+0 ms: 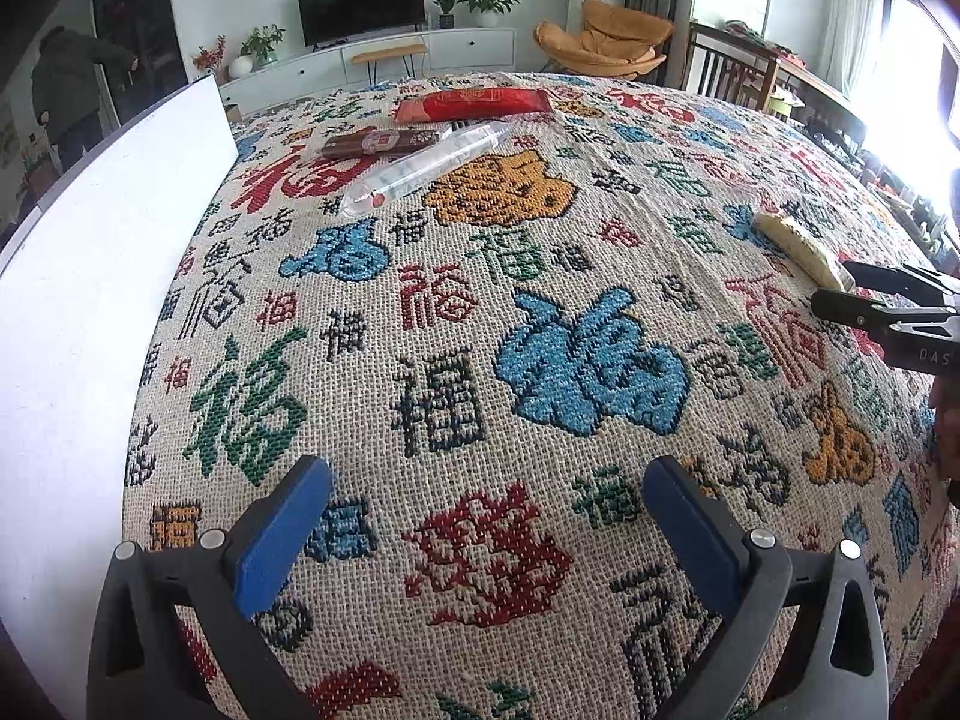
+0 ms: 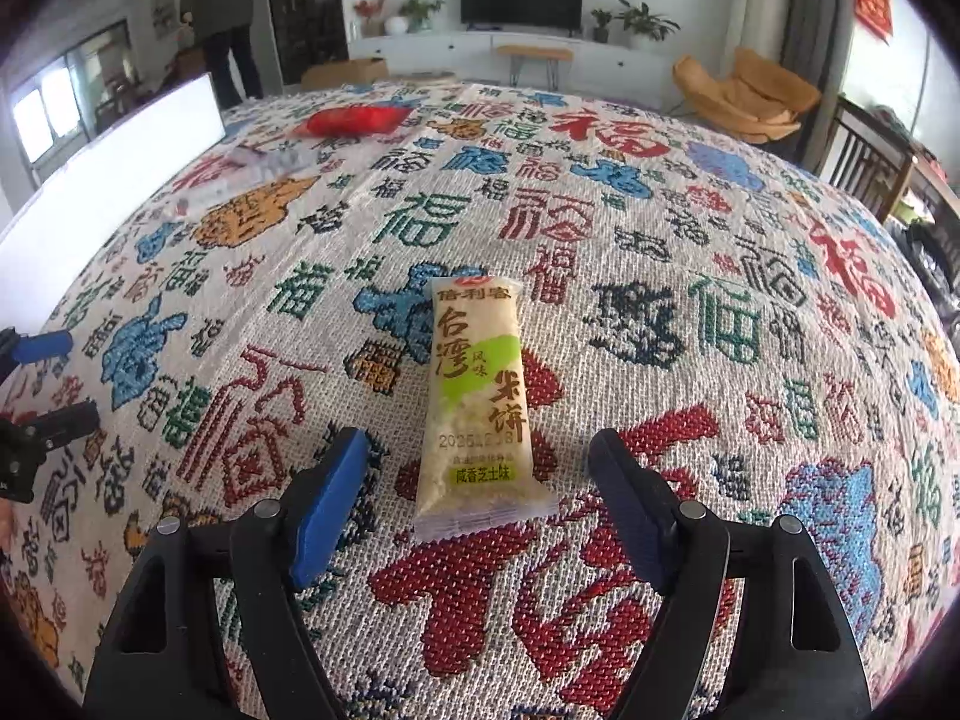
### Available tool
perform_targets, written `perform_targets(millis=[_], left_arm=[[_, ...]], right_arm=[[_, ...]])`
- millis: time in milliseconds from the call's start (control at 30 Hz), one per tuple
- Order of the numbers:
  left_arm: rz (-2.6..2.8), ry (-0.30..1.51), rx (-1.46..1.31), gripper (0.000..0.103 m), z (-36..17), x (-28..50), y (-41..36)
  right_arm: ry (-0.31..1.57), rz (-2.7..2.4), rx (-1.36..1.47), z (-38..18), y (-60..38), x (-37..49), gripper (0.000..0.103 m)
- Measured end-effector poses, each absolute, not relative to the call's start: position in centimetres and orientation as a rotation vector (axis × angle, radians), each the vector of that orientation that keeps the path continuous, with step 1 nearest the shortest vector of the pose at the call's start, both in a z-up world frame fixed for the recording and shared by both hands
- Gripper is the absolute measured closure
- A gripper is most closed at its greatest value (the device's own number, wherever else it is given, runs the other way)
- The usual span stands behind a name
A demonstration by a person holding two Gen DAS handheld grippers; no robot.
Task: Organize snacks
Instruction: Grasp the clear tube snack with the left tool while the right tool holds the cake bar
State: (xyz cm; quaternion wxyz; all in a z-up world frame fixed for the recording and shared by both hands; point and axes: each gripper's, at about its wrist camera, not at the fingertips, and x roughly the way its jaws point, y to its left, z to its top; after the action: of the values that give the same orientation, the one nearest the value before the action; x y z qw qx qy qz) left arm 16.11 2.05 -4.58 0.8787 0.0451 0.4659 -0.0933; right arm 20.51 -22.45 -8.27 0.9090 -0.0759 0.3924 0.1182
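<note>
A pale yellow-green rice cracker packet lies flat on the patterned cloth. Its near end sits between the blue pads of my right gripper, which is open with a gap on each side. The left wrist view shows the same packet at the right, with the right gripper at its near end. My left gripper hangs open over bare cloth and holds nothing. At the far side lie a red packet, a brown packet and a clear packet, side by side.
A white board runs along the table's left edge. The woven cloth with coloured characters covers the table. Beyond it are a TV cabinet, an orange chair and wooden chairs. A person stands in the far left background.
</note>
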Motion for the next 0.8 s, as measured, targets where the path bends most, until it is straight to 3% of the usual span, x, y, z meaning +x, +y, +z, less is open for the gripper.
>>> perform_targets(millis=[100, 300, 367, 433, 467, 500, 533, 667, 800], left_arm=[[-0.261, 1.051, 0.093, 0.001, -3.5, 19.0, 2.1], [-0.192, 0.971, 0.152, 0.001, -0.2, 29.0, 2.8], [-0.185, 0.997, 0.189, 0.011, -1.4, 31.9, 2.4], [-0.191, 1.046, 0.200, 0.030, -3.3, 33.9, 2.1], [-0.215, 1.038, 0.154, 0.035, -3.5, 34.3, 2.6], [-0.229, 1.022, 0.095, 0.058, -3.4, 34.5, 3.2], [-0.221, 1.022, 0.055, 0.069, -3.3, 34.6, 3.7], [-0.274, 1.044, -0.041, 0.084, -3.2, 31.8, 3.7], [-0.298, 1.120, -0.113, 0.084, -3.3, 24.5, 2.1]], right_arm=[[0.811, 0.253, -0.141, -8.5, -22.6, 20.7, 0.022], [0.816, 0.220, -0.159, -7.9, -22.7, 20.0, 0.020], [0.819, 0.214, -0.146, -7.8, -23.0, 20.1, 0.020], [0.819, 0.213, -0.140, -7.7, -23.2, 20.1, 0.020], [0.819, 0.212, -0.140, -7.7, -23.2, 20.1, 0.020], [0.819, 0.212, -0.140, -7.6, -23.2, 20.1, 0.020], [0.819, 0.212, -0.139, -7.6, -23.2, 20.1, 0.020], [0.819, 0.203, -0.127, -7.5, -23.6, 20.1, 0.020], [0.819, 0.200, -0.128, -7.5, -23.6, 20.0, 0.020]])
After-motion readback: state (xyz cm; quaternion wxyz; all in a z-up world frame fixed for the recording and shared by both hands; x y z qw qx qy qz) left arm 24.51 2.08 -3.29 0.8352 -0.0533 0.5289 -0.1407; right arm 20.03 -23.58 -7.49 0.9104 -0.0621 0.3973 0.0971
